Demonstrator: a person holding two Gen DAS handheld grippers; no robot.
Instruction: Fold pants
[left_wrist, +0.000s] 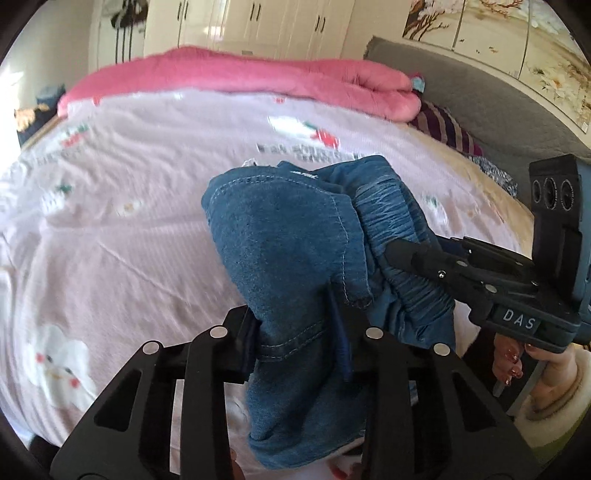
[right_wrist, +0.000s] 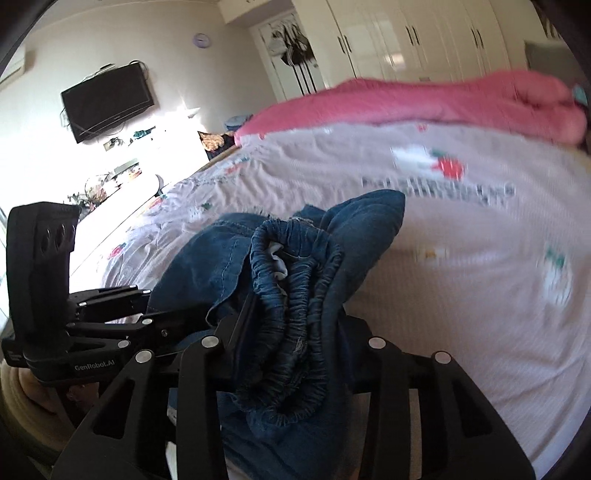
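Blue denim pants (left_wrist: 295, 243) hang bunched between both grippers above the bed. My left gripper (left_wrist: 295, 332) is shut on a fold of the denim near a seam. My right gripper (right_wrist: 291, 332) is shut on the gathered elastic waistband (right_wrist: 295, 295). In the left wrist view the right gripper (left_wrist: 399, 254) comes in from the right and pinches the waistband. In the right wrist view the left gripper (right_wrist: 155, 321) comes in from the left, its tips hidden in the denim. The pants (right_wrist: 332, 229) are crumpled and their legs are hidden.
A pale pink bedsheet (left_wrist: 129, 221) with strawberry prints covers the bed below. A folded pink blanket (left_wrist: 258, 74) lies at the far edge, a striped cushion (left_wrist: 443, 129) at the right. White wardrobes (right_wrist: 406, 37) and a wall TV (right_wrist: 107, 99) stand behind.
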